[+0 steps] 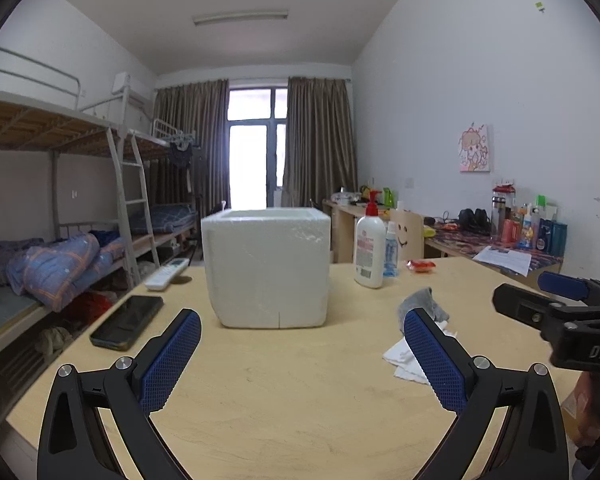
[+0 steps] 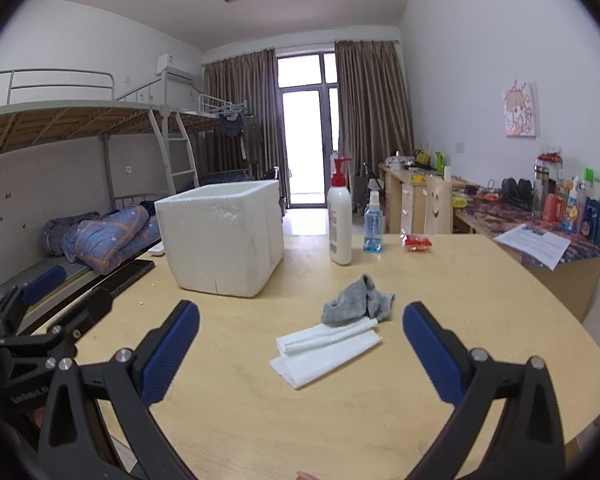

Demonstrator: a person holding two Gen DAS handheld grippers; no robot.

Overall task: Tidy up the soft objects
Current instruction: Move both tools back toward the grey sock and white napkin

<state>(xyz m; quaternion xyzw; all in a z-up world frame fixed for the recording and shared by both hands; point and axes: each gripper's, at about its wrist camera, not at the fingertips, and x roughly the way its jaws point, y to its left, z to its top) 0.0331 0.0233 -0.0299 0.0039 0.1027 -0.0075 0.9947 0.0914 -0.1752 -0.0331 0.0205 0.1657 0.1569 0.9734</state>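
Grey crumpled sock [image 2: 358,302] touching tissue [image 2: 326,350].

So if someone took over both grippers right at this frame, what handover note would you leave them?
Left gripper: open, empty, hovering over the table, facing the white foam box.
Right gripper: open, empty, aimed at the soft items.
Grey sock: crumpled on the table, its near edge resting on the folded white tissue. Both lie to the right of the foam box, in front of the lotion bottle.
Done: nothing visibly; both soft items are out on the table. The box's inside cannot be seen.
Left: pick up sock and tissue, probably into the foam box.
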